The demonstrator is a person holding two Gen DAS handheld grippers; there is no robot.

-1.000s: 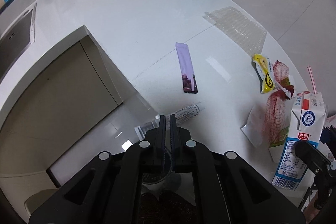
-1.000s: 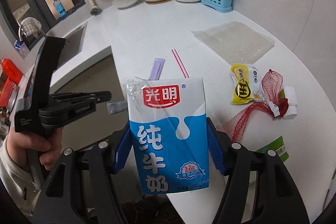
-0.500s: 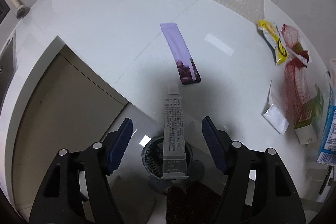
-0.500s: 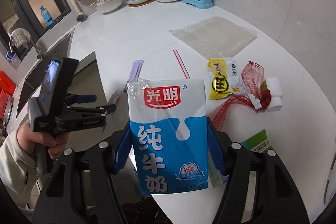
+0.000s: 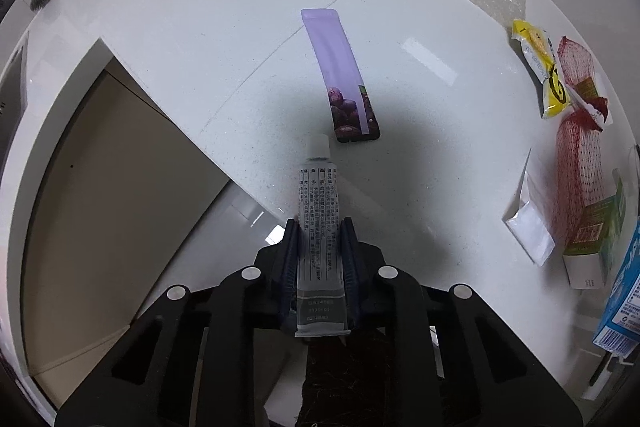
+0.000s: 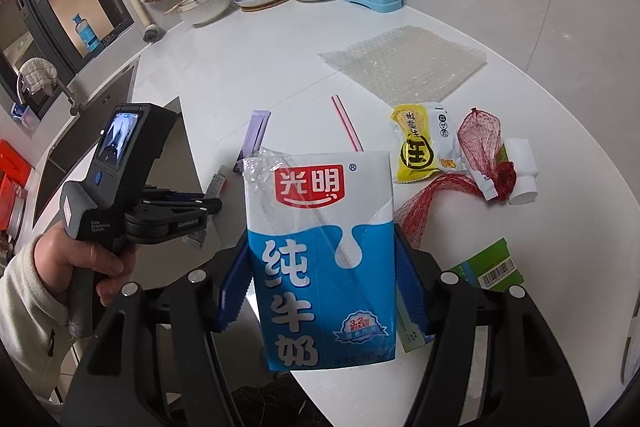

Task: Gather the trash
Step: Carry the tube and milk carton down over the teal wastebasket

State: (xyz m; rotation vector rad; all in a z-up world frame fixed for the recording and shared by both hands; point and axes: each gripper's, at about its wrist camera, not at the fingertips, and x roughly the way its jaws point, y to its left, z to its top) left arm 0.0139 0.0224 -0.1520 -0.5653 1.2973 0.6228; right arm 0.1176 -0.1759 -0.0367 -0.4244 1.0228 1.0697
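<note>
The left gripper (image 5: pixel 319 251) points steeply down over the worktop's (image 5: pixel 224 7) edge, and its fingers are closing on a small tube (image 5: pixel 319 227) that lies between them, cap forward; the blue pads sit against the tube's sides, so it looks gripped by its flat crimped end, the easiest part to pinch. The tube's cap stops just short of a purple sachet (image 5: pixel 340 75), which lies flat on the worktop beyond it. The right gripper (image 6: pixel 324 287) holds a milk carton (image 6: pixel 320 259) upright, its fingers spread wide and pressed on the carton's two sides, probably so nothing left inside spills. Behind the carton lie a red-and-white straw (image 6: pixel 347 123), a yellow packet (image 6: pixel 424 143), red netting (image 6: pixel 476 163) and bubble wrap (image 6: pixel 404 63); a green box (image 6: pixel 488 267) sits just beside it. I cannot make out a bin from here, so where the trash is bound is unclear.
</note>
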